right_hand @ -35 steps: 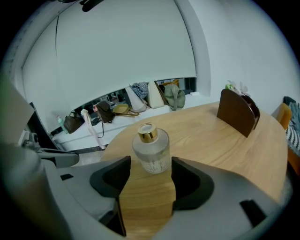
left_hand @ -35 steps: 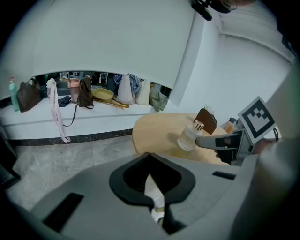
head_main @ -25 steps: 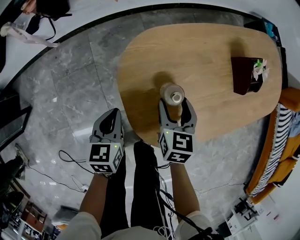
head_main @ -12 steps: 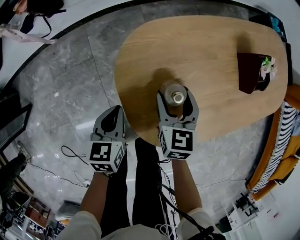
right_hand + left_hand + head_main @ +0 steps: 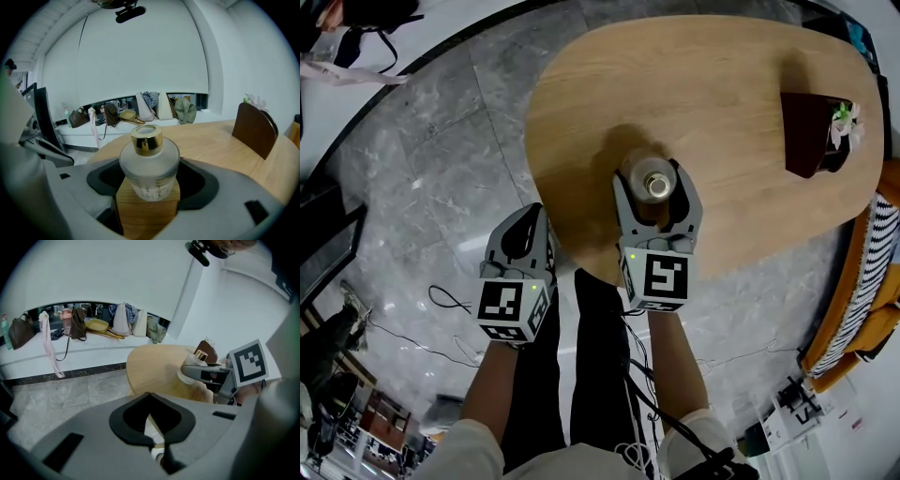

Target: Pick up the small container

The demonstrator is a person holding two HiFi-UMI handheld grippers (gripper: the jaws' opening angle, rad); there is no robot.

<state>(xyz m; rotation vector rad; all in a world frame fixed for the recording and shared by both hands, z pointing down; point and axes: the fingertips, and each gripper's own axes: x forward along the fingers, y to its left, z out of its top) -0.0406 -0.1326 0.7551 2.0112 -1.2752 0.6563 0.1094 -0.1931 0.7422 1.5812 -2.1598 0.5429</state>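
Container [image 5: 149,164] label print illegible; dark box [image 5: 208,347] partly hidden behind it.

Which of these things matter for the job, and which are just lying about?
In the job: small container on the table; right gripper, whose jaws have just been opening, with the container between them.
Lying about: dark box with flower; bags at the back; shut left gripper.

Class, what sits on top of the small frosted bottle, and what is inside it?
A gold cap sits on top of the frosted bottle. What is inside cannot be seen, because the frosted glass hides any contents.
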